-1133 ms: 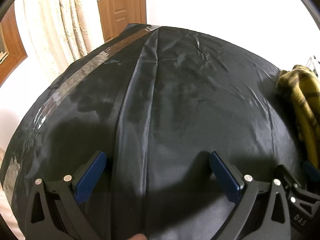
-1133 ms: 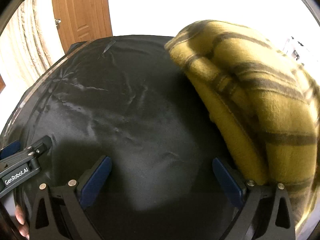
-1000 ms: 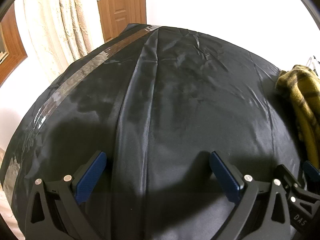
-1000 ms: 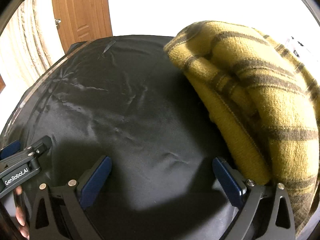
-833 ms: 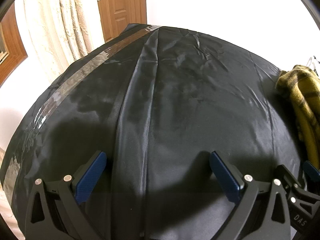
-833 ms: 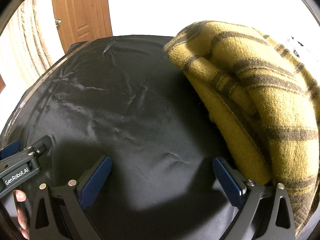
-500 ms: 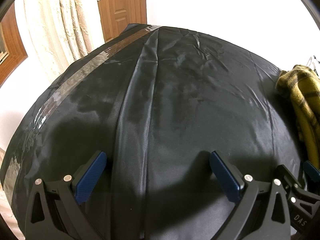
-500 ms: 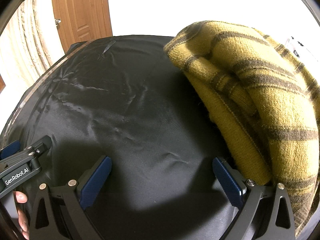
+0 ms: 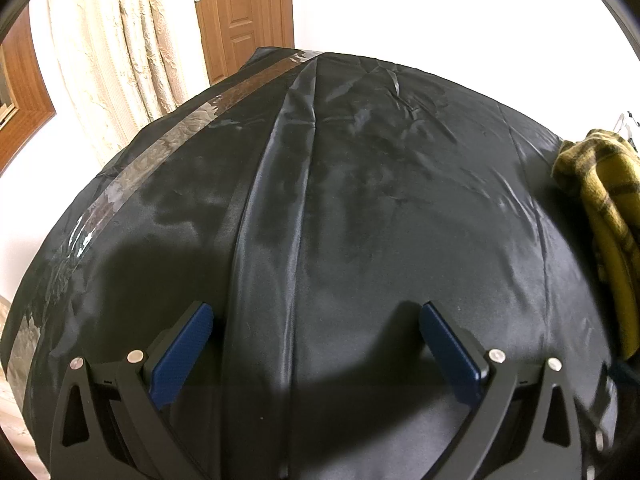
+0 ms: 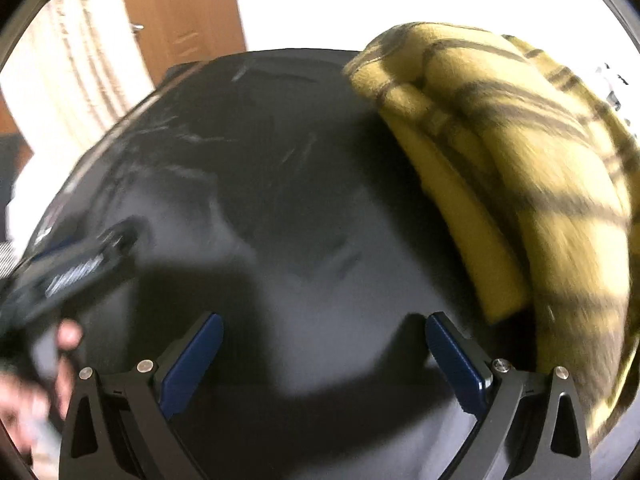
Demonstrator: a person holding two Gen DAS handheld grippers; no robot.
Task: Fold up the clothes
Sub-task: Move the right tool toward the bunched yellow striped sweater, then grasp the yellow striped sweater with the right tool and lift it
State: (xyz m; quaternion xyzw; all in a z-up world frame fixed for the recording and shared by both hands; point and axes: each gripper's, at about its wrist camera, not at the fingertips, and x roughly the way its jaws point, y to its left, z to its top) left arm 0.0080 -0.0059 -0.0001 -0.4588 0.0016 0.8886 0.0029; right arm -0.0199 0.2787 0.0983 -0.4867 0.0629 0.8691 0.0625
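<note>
- Two grippers, both with jaws spread wide and nothing between the blue pads.
- Left gripper (image 9: 316, 344) hovers over bare black cloth (image 9: 360, 220), a long crease running near to far between its fingers.
- Right gripper (image 10: 324, 354) over the same cloth; frame is motion-blurred.
- Yellow plaid garment (image 10: 520, 168) lies bunched on the right side of the table, just beside the right gripper's right finger; contact unclear.
- Left-wrist view: same garment (image 9: 604, 200) at far right edge, well apart from the left gripper.
- Hand (image 10: 36, 384) blurred at near left of right-wrist view.
- Far left: cream curtain (image 9: 120, 48), wooden door (image 9: 244, 12).
</note>
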